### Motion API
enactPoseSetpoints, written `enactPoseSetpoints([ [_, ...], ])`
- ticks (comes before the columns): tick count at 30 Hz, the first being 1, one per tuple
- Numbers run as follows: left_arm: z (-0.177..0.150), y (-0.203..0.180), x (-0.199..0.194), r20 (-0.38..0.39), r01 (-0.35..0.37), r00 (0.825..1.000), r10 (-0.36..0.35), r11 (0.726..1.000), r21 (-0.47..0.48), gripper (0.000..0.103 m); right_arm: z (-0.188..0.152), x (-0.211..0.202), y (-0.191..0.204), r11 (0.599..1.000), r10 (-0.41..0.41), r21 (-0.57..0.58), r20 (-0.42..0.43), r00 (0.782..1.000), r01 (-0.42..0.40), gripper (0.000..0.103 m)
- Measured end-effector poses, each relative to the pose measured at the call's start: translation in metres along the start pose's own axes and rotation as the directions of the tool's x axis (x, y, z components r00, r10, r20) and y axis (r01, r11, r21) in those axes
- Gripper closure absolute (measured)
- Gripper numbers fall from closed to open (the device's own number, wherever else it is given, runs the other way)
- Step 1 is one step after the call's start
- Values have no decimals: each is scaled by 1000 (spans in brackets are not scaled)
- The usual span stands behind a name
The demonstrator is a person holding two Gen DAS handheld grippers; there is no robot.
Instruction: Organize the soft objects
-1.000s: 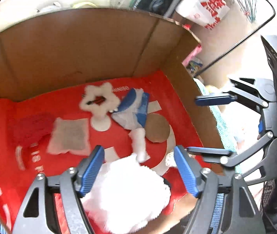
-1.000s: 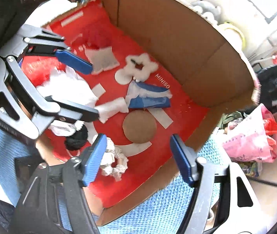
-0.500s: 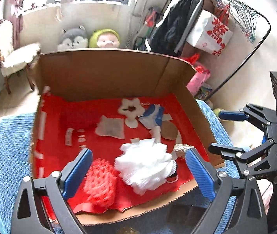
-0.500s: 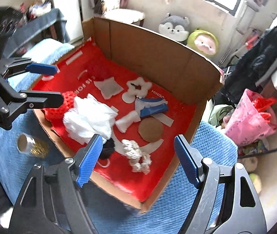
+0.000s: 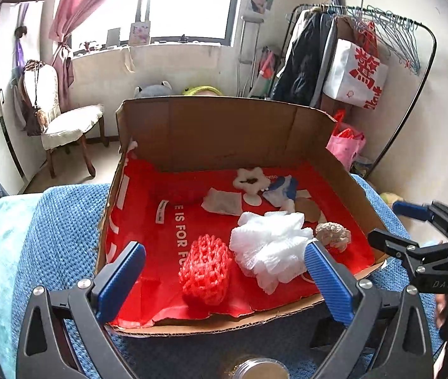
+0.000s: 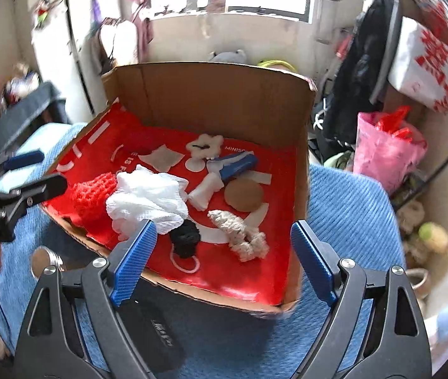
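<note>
White mesh puff (image 5: 271, 246): lying near the cardboard box's (image 5: 224, 126) front edge, touching the red knit pouch (image 5: 205, 273).
Left gripper (image 5: 224, 281): hovering before the box, jaws gaping wide, holding nothing.
Right gripper (image 6: 221, 268): hanging likewise, spread wide, empty.

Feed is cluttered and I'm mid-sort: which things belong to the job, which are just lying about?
Job:
box
white puff
red mesh
black yarn
cream scrunchie
flower scrunchie
blue-white cloth

Lying about:
blanket
chair
pink bag
clothes rack
</note>
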State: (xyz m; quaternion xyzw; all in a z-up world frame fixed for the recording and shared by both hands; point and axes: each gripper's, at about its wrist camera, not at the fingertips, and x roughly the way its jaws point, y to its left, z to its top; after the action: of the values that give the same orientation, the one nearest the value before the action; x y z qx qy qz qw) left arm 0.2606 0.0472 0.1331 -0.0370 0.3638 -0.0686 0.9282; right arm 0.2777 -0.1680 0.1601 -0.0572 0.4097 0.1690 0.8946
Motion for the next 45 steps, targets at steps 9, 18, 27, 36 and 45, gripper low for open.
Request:
enactPoseSetpoints([
  [9,-23,-12,2,64,-74,996,69,994,78,0,-14,22,15,994,-105,26,69,992,104,14],
  [18,-31,-15,6,83,-77,994,72,995,59,0,-21,29,14,995,-92,51,93,991,88,13],
  [27,-36,-10,13,62,-90,994,88,995,34,0,-27,27,21,992,-121,36,114,986,118,11],
  [36,-39,-7,19,49,-101,994,99,995,24,0,-30,37,16,991,-128,47,80,989,125,8],
  [45,-39,-5,24,39,-108,993,107,994,26,0,-32,40,14,991,-128,50,67,990,125,8],
])
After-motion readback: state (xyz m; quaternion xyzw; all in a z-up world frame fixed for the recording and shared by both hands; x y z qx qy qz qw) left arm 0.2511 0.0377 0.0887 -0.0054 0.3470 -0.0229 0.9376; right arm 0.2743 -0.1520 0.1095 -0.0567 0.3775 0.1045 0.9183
